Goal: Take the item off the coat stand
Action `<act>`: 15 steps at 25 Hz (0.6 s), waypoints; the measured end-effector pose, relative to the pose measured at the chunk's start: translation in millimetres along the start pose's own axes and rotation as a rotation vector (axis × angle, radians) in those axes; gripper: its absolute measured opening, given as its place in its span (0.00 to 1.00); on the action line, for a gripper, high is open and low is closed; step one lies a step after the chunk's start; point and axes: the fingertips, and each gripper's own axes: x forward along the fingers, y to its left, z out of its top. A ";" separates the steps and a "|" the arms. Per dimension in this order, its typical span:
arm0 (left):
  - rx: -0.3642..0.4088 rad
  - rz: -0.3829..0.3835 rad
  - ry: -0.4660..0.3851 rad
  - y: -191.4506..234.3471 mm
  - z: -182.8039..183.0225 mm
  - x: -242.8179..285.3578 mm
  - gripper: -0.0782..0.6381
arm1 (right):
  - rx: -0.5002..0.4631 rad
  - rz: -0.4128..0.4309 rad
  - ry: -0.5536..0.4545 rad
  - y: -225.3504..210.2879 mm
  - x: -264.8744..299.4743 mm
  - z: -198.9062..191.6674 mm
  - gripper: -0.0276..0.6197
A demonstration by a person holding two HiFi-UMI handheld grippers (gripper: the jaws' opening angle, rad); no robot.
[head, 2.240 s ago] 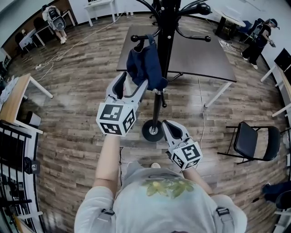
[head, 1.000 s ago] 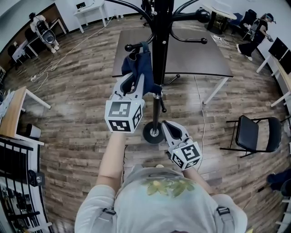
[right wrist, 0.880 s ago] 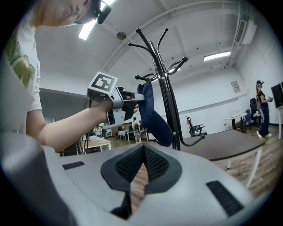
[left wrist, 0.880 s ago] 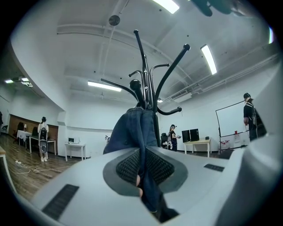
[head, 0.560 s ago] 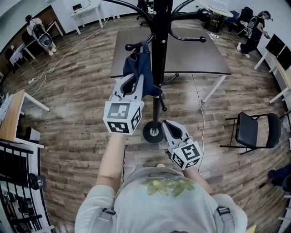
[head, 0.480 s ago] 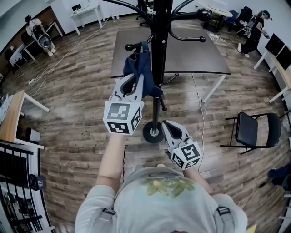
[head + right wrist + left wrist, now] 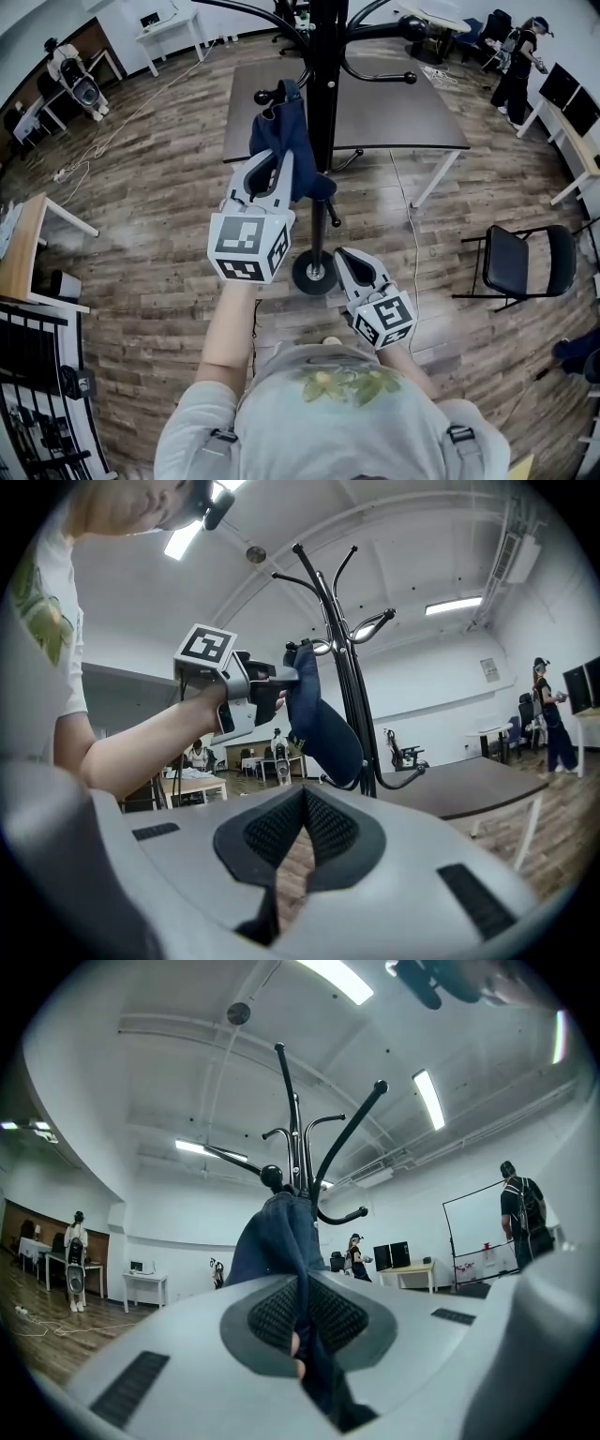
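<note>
A dark blue fabric item (image 7: 286, 141), like a cap, hangs from a knobbed hook of the black coat stand (image 7: 322, 94). My left gripper (image 7: 272, 171) reaches up into the item's lower part and is shut on it. In the left gripper view the blue fabric (image 7: 277, 1241) runs down between the pads of that gripper (image 7: 302, 1326), with the stand's arms (image 7: 298, 1147) behind. My right gripper (image 7: 345, 258) hangs low near the stand's round base (image 7: 314, 272), shut and holding nothing. The right gripper view shows its jaws (image 7: 295, 836) together, and the item (image 7: 323, 724) and left gripper (image 7: 281, 679) above.
A brown table (image 7: 403, 103) stands right behind the coat stand. A black folding chair (image 7: 520, 281) is at the right and a wooden desk (image 7: 19, 244) at the left. Cables lie on the plank floor, and people stand at the room's far edges.
My left gripper has risen toward the hook and its jaws have narrowed onto the blue fabric. The right gripper has stayed in place.
</note>
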 end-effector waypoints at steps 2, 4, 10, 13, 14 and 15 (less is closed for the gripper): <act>0.003 0.000 -0.003 0.0 1.6 -2.2 0.16 | 0.000 -0.002 -0.002 1.5 -0.6 -0.3 0.05; 0.004 0.001 -0.006 0.4 3.1 -4.1 0.16 | 0.000 -0.003 -0.003 2.7 -1.2 -0.5 0.05; 0.003 0.012 -0.023 2.9 11.8 -8.8 0.16 | 0.001 0.000 -0.001 4.4 -1.5 -0.2 0.05; 0.005 0.015 -0.034 3.0 15.7 -12.4 0.16 | 0.002 0.003 0.001 5.4 -1.3 -1.6 0.05; 0.003 0.016 -0.039 3.0 16.4 -14.6 0.16 | 0.001 0.003 0.002 6.5 -1.4 -2.9 0.05; 0.001 0.016 -0.044 3.4 17.0 -17.0 0.16 | 0.001 0.004 0.003 7.9 -1.4 -4.2 0.05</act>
